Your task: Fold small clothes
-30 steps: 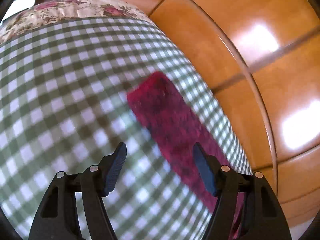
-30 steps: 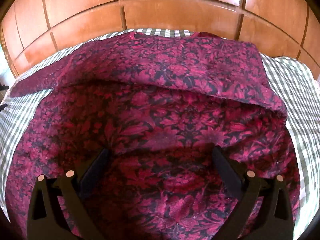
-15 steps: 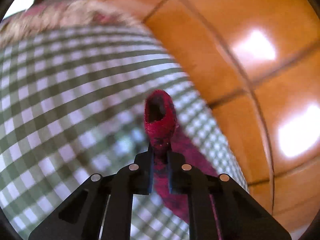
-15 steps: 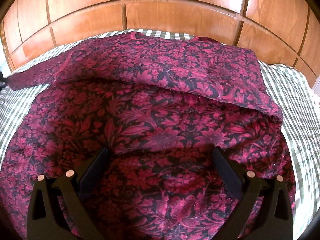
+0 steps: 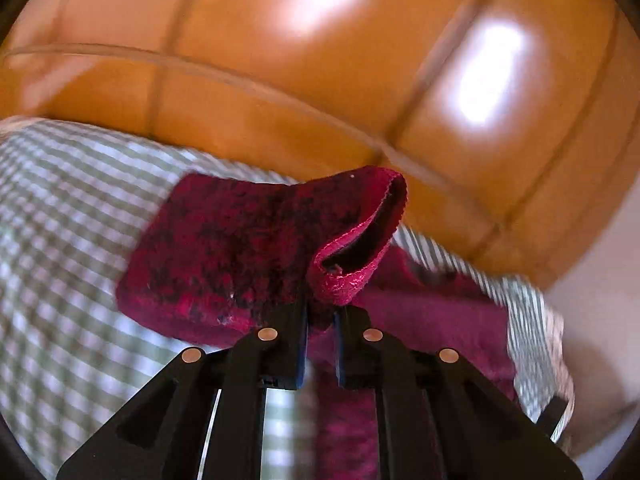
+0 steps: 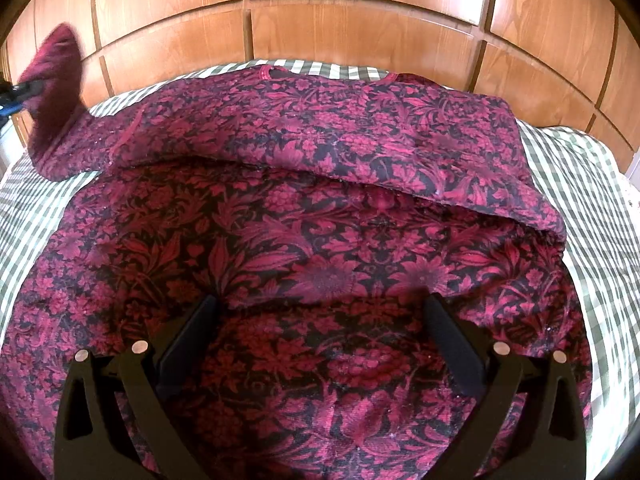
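A dark red garment with a flower print lies spread on the green checked bedcover, its top part folded down over the body. My left gripper is shut on the cuff of the sleeve and holds it lifted off the bed. In the right wrist view that raised sleeve stands up at the far left. My right gripper hovers open over the lower body of the garment, nothing between its fingers.
A glossy wooden panelled headboard runs along the far side of the bed, also filling the top of the left wrist view as the headboard. Checked bedcover shows bare to the left of the sleeve.
My left gripper closed on the sleeve end, then lifted it and swung it toward the garment body while rolling. The right gripper has stayed still.
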Tool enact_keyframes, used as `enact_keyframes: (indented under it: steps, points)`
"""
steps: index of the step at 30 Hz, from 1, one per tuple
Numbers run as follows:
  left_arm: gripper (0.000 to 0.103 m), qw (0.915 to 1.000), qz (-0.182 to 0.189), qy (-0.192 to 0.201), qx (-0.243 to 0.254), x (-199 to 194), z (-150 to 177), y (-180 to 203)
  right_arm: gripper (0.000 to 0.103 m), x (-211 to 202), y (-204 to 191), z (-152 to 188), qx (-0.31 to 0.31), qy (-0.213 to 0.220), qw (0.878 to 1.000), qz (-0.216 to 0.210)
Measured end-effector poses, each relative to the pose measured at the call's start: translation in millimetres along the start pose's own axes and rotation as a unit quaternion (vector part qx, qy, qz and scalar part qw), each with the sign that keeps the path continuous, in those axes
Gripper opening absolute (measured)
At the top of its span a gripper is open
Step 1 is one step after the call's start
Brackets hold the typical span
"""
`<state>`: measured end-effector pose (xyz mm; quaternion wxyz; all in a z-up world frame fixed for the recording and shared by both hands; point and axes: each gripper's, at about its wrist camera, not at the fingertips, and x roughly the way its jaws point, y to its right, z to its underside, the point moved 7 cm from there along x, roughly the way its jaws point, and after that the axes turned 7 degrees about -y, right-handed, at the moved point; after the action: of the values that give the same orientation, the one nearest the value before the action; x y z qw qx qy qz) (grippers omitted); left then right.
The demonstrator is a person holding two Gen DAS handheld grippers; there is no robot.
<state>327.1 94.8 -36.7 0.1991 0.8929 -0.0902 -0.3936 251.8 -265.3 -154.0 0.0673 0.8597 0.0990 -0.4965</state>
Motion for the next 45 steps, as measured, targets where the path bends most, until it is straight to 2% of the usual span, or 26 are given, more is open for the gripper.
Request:
enact_keyframes:
  steps: [4, 7, 8, 9, 13, 14, 16, 20, 24, 25, 28, 29, 30, 31, 32, 33, 34, 36, 39, 45]
  points:
    - [0.014, 0.9976, -0.025, -0.046, 0.046, 39, 29, 34, 0.101, 0, 1, 0, 0.002, 0.000, 1.000, -0.003]
    - [0.035, 0.9962, -0.032, -0.063, 0.050, 46, 42, 39, 0.101, 0, 2, 0, 0.005, -0.001, 1.000, -0.011]
    - [0.055, 0.9966, -0.028, -0.064, 0.045, 43, 45, 38, 0.101, 0, 2, -1, 0.006, -0.003, 1.000, -0.012]
    - [0.065, 0.9975, -0.019, -0.059, 0.034, 38, 48, 35, 0.101, -1, 2, -1, 0.005, -0.006, 1.000, -0.013]
    - [0.066, 0.9980, -0.017, -0.050, 0.034, 24, 54, 27, 0.101, -6, 2, -8, 0.014, -0.013, 1.000, -0.017]
    - [0.066, 0.9985, -0.016, -0.042, 0.030, 16, 55, 22, 0.100, -12, 1, -13, 0.028, -0.006, 0.999, -0.030]
    - [0.066, 0.9992, -0.016, -0.030, 0.019, 3, 56, 13, 0.097, -23, -6, -25, 0.053, 0.004, 0.996, -0.074]
    - [0.066, 0.9985, -0.049, -0.014, -0.019, -18, 59, -23, 0.088, -39, -54, -66, 0.071, 0.018, 0.980, -0.184]
    - [0.066, 0.9948, -0.082, -0.013, -0.059, -31, 65, -61, 0.087, -27, -114, -101, 0.063, 0.001, 0.967, -0.248]
    - [0.066, 0.9939, -0.087, -0.015, -0.067, -32, 67, -68, 0.086, -20, -126, -107, 0.065, -0.005, 0.966, -0.250]
    - [0.071, 0.9911, -0.102, -0.015, -0.084, -37, 73, -85, 0.073, 11, -159, -120, 0.064, -0.043, 0.965, -0.251]
    - [0.072, 0.9906, -0.104, -0.016, -0.088, -38, 74, -88, 0.064, 25, -169, -121, 0.057, -0.059, 0.968, -0.237]
    - [0.072, 0.9898, -0.106, -0.020, -0.093, -38, 77, -92, 0.051, 33, -174, -123, 0.046, -0.063, 0.973, -0.217]
    - [0.072, 0.9893, -0.106, -0.023, -0.098, -37, 78, -94, 0.043, 38, -176, -126, 0.035, -0.061, 0.976, -0.204]
    - [0.072, 0.9889, -0.107, -0.025, -0.100, -36, 80, -95, 0.026, 34, -176, -130, 0.028, -0.055, 0.980, -0.191]
    - [0.072, 0.9885, -0.108, -0.028, -0.101, -34, 81, -95, 0.009, 27, -175, -134, 0.032, -0.048, 0.977, -0.205]
    - [0.072, 0.9884, -0.109, -0.030, -0.102, -32, 82, -94, 0.009, 17, -170, -140, 0.039, -0.035, 0.974, -0.219]
    - [0.072, 0.9883, -0.111, -0.035, -0.099, -25, 82, -90, 0.009, -16, -156, -154, 0.033, 0.017, 0.977, -0.212]
    - [0.072, 0.9879, -0.114, -0.043, -0.096, -14, 81, -78, 0.009, -53, -130, -167, 0.031, 0.065, 0.977, -0.200]
    - [0.077, 0.9885, -0.118, -0.042, -0.085, 9, 64, -44, 0.009, -109, -60, -177, 0.056, 0.135, 0.972, -0.183]
